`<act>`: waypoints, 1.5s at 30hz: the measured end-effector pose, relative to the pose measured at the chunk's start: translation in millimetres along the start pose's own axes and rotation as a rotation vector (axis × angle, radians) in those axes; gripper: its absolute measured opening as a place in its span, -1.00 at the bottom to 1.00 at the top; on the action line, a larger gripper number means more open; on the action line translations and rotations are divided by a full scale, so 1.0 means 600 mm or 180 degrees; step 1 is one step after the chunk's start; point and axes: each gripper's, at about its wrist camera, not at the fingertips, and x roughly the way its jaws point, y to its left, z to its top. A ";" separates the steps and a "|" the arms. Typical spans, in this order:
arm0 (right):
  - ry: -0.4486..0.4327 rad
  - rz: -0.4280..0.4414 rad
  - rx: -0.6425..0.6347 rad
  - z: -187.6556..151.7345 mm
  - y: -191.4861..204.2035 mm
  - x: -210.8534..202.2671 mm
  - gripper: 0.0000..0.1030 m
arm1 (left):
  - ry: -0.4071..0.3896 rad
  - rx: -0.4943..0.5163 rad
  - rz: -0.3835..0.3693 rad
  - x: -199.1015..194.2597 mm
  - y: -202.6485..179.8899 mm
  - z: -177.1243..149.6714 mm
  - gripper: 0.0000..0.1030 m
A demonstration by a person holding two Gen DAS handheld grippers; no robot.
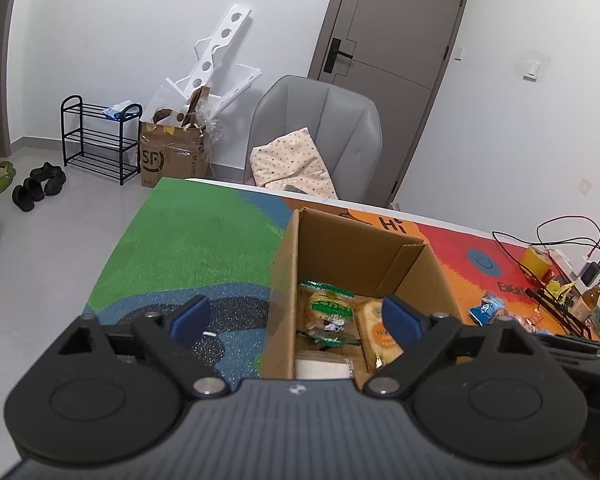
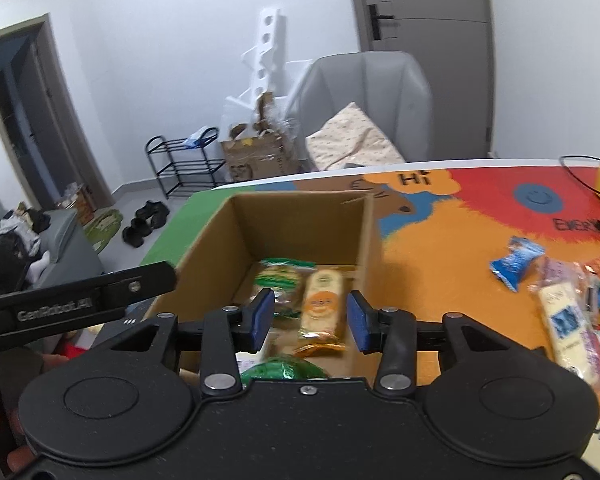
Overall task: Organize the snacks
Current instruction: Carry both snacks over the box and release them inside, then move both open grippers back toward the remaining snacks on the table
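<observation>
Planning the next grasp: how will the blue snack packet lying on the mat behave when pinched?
The blue snack packet looks like a puffy, crinkled film pouch, so probably light and soft. Its glossy wrap may slip between the pads. It lies flat on the mat, so rolling seems unlikely.

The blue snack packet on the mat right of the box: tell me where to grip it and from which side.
Grip the blue snack packet across its puffed middle, coming down from above with the right hand-held gripper, which is open. The packet lies flat on the mat, apart from the cardboard box, its crimped ends offering less to hold.
</observation>
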 end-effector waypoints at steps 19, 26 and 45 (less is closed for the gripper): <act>-0.0129 -0.0357 0.0329 -0.037 -0.130 -0.079 0.23 | 0.0207 0.0240 -0.0164 0.005 -0.093 -0.027 0.92; -0.0150 -0.0406 0.0405 -0.050 -0.157 -0.101 0.37 | 0.0270 0.0386 -0.0271 -0.003 -0.130 -0.040 0.92; -0.0276 -0.0599 0.0658 -0.085 -0.251 -0.157 0.72 | 0.0419 0.0678 -0.0539 -0.006 -0.230 -0.077 0.92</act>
